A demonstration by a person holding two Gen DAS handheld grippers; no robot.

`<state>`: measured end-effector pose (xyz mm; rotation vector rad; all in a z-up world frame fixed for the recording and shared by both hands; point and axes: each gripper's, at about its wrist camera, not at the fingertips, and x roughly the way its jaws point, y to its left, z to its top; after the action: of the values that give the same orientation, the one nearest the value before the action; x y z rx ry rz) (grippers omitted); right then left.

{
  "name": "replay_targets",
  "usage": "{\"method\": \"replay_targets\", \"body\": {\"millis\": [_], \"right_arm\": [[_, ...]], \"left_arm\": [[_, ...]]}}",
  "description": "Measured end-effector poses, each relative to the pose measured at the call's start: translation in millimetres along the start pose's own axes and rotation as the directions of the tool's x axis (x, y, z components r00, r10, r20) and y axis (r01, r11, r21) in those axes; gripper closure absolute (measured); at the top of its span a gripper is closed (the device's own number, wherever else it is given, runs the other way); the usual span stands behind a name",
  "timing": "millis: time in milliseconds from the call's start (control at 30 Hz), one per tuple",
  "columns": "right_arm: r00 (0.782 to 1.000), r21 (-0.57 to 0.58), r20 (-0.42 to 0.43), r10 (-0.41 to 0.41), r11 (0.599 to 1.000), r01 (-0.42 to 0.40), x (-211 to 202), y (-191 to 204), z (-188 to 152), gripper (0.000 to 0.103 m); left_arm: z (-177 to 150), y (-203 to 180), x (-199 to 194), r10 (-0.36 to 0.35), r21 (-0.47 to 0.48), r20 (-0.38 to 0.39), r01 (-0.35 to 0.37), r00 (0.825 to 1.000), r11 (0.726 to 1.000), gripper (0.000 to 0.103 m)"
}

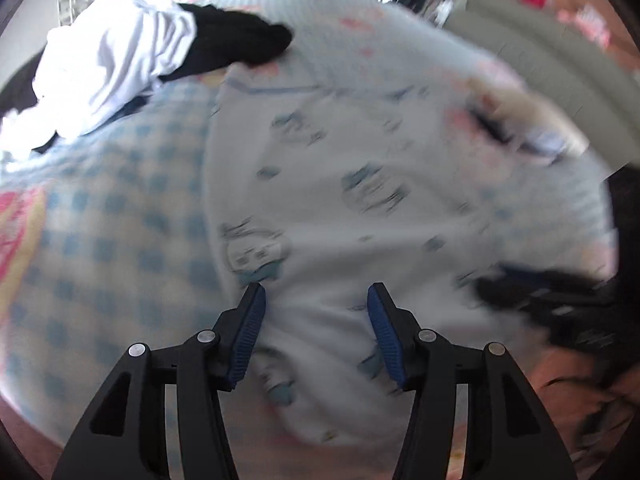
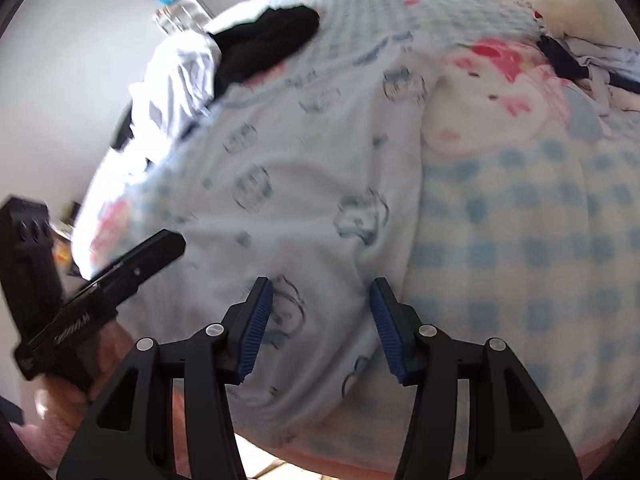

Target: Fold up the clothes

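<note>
A pale blue garment point(image 1: 360, 184) point(image 2: 304, 184) printed with small cartoon figures lies spread on the bed. My left gripper point(image 1: 316, 286) hovers over its near hem. Its jaws stand apart, and the blue pads point(image 1: 250, 320) do not press on the cloth. My right gripper point(image 2: 320, 281) is over the same garment near its right edge, jaws also apart, with a raised fold of cloth between the fingers but no pinch. The left gripper point(image 2: 120, 280) shows in the right wrist view at the lower left. A dark blur at the right of the left wrist view is the right gripper point(image 1: 540, 304).
The bed cover point(image 2: 520, 240) is blue-and-white check with pink cartoon prints. A white garment point(image 1: 116, 52) and a black one point(image 1: 244, 40) lie bunched at the bed's far side. More clothes point(image 2: 592, 64) and a cream pillow point(image 2: 568, 4) are at the far right. The bed's near edge is just below the grippers.
</note>
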<state>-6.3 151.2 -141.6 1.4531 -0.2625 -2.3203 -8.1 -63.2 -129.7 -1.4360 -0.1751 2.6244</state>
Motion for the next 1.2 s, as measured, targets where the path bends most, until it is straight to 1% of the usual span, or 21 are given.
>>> {"method": "replay_targets", "body": {"millis": [33, 67, 100, 133, 200, 233, 267, 367, 433, 467, 533, 633, 667, 767, 800, 867, 933, 967, 1033, 1067, 1200], "right_arm": [[1.0, -0.02, -0.003, -0.027, 0.999, 0.027, 1.2, 0.8, -3.6, 0.055], [0.998, -0.028, -0.004, -0.058, 0.998, 0.058, -1.0, -0.7, -5.4, 0.055], [0.996, -0.034, -0.004, -0.091, 0.995, 0.091, -3.8, -2.6, -6.8, 0.055], [0.994, -0.026, 0.001, -0.114, 0.993, 0.114, -8.2, -6.6, -9.0, 0.054], [0.99, 0.001, 0.016, -0.137, 0.991, 0.137, -15.7, -15.4, -11.7, 0.054], [0.991, 0.017, 0.028, -0.128, 0.992, 0.127, -18.6, -17.4, -11.8, 0.054], [0.992, 0.032, 0.04, -0.117, 0.993, 0.116, -21.5, -19.0, -11.8, 0.053], [0.996, -0.002, 0.058, -0.067, 0.998, 0.067, -21.6, -6.1, -8.0, 0.053], [0.998, -0.029, 0.03, -0.048, 0.998, 0.048, -13.4, 3.6, -8.7, 0.053], [0.999, -0.035, 0.009, -0.049, 0.998, 0.049, -7.0, 6.9, -9.6, 0.053], [0.998, -0.023, -0.011, -0.062, 0.998, 0.061, -5.2, 2.1, -17.5, 0.053], [0.999, 0.029, -0.008, -0.045, 0.999, 0.045, -12.8, -13.5, -28.9, 0.053], [1.0, 0.05, 0.008, -0.014, 0.999, 0.014, -17.9, -18.1, -28.8, 0.053], [0.994, 0.107, 0.063, 0.088, 0.99, -0.094, -33.1, -30.9, -26.8, 0.052], [0.995, 0.098, 0.059, 0.086, 0.991, -0.091, -31.7, -28.4, -26.4, 0.052], [0.997, 0.073, 0.041, 0.07, 0.995, -0.073, -26.9, -21.1, -25.7, 0.052], [0.999, 0.051, 0.009, 0.043, 0.998, -0.044, -19.1, -14.3, -27.8, 0.052], [1.0, 0.043, -0.018, 0.023, 0.999, -0.022, -13.3, -11.2, -30.7, 0.052], [0.999, 0.094, -0.036, 0.034, 0.995, -0.03, -10.7, -18.2, -33.7, 0.052], [0.998, 0.126, -0.035, 0.05, 0.991, -0.045, -12.6, -23.1, -34.7, 0.052], [1.0, 0.118, 0.02, 0.001, 0.993, -0.003, -33.6, -31.2, -22.1, 0.051]], "left_arm": [[-2.6, 1.4, 2.6, 0.055, 0.016, -0.022, -0.054, 0.998, 0.998, 0.047], [-3.1, 9.3, -1.8, 0.082, -0.013, -0.035, -0.082, 0.996, 0.997, 0.046], [-2.8, 16.3, -5.6, 0.085, -0.049, -0.039, -0.087, 0.996, 0.995, 0.046], [-3.4, 22.3, -12.0, 0.056, -0.086, -0.032, -0.059, 0.998, 0.995, 0.047], [-2.0, 16.8, -31.0, -0.012, -0.08, 0.042, 0.016, 0.999, 0.997, 0.048], [-1.2, 13.7, -40.6, -0.047, -0.074, 0.079, 0.053, 0.996, 0.996, 0.047], [1.0, 1.4, -45.2, -0.078, -0.033, 0.087, 0.081, 0.993, 0.996, 0.047], [-1.6, -29.7, -34.0, -0.083, 0.06, 0.031, 0.081, 0.996, 0.995, 0.047], [-8.9, -35.5, -15.1, -0.012, 0.087, -0.044, 0.016, 0.999, 0.996, 0.046], [-13.7, -31.9, -4.4, 0.04, 0.09, -0.087, -0.032, 0.995, 0.995, 0.045], [-16.9, -22.9, -6.2, 0.049, 0.06, -0.103, -0.043, 0.993, 0.997, 0.045], [-14.0, -12.7, -20.6, 0.059, 0.015, -0.087, -0.058, 0.994, 0.998, 0.045], [-13.1, -11.5, -26.3, 0.062, 0.004, -0.071, -0.062, 0.996, 0.998, 0.045], [-12.2, -13.6, -36.1, -0.026, -0.015, -0.031, 0.026, 0.999, 1.0, 0.045], [-13.3, -16.6, -38.0, -0.063, -0.016, -0.024, 0.063, 0.998, 0.998, 0.045], [-15.0, -21.6, -28.8, -0.045, -0.002, -0.059, 0.045, 0.997, 0.999, 0.045], [-16.7, -15.4, -14.2, 0.021, -0.019, -0.138, -0.024, 0.99, 1.0, 0.045], [-16.7, -8.3, -11.0, 0.001, -0.053, -0.161, -0.01, 0.987, 0.999, 0.044], [-12.7, 1.8, -20.2, -0.038, -0.11, -0.153, 0.021, 0.987, 0.994, 0.044], [-10.0, 4.9, -26.8, -0.036, -0.117, -0.137, 0.02, 0.99, 0.993, 0.045], [9.2, 11.7, -36.8, -0.06, -0.106, -0.05, 0.055, 0.997, 0.993, 0.045]]}}
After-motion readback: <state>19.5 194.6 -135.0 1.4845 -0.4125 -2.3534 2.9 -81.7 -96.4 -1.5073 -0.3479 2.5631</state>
